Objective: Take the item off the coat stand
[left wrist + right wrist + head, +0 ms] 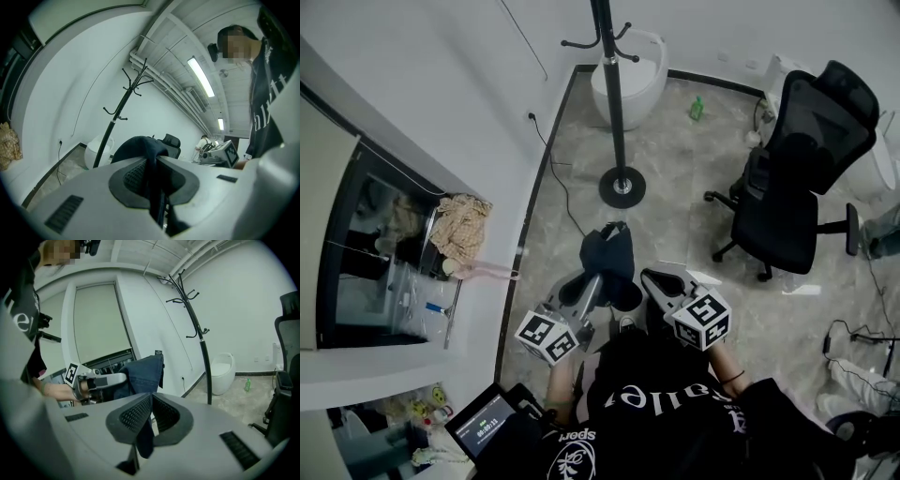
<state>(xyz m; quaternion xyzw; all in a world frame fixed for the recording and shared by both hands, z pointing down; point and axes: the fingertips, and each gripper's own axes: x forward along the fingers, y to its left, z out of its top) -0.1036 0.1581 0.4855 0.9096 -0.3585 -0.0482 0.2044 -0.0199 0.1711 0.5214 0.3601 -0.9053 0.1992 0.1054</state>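
Observation:
A dark blue garment (607,249) hangs between my two grippers, low in front of the person and away from the coat stand (614,103). The stand is a black pole on a round base, and its hooks are bare. My left gripper (596,279) is shut on one edge of the cloth, which is pinched between its pads (136,176). My right gripper (651,277) is shut on the other edge, with fabric (143,373) bunched above its jaws. In the left gripper view the garment (140,147) rises over the jaws, with the stand (117,117) behind it.
A black office chair (797,169) stands to the right. A white round tub (630,80) and a green bottle (697,108) sit behind the stand's base. A cable runs along the floor by the left wall. A beige cloth (459,225) lies on the ledge at left.

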